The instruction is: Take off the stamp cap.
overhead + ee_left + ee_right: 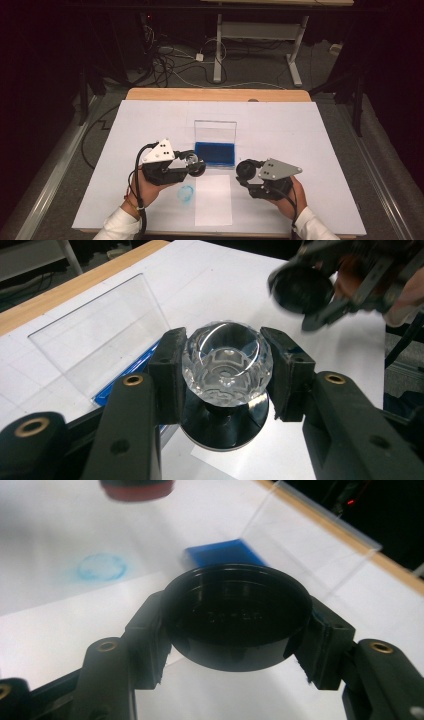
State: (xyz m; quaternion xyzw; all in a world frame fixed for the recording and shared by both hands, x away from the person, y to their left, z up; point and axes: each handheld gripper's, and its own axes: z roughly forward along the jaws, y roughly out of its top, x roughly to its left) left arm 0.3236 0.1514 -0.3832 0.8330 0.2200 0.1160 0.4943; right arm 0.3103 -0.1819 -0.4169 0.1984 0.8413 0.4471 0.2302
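Note:
A round stamp (227, 362) with a faceted clear knob and a black disc base sits between the pads of my left gripper (227, 371), which is shut on the knob. In the high view this left gripper (192, 164) hovers just left of a blue ink pad (215, 154). My right gripper (237, 630) is shut on a black round cap (237, 615), hollow side up. It is at the pad's right in the high view, right gripper (246, 170). A blue ring print (186, 193) marks the white sheet below the left gripper.
The ink pad lies in a case whose clear lid (215, 131) stands upright behind it. A narrow white paper strip (213, 200) lies in front of the pad. A large white sheet (300, 150) covers the wooden table (215, 94). Cables and desk legs lie on the floor beyond.

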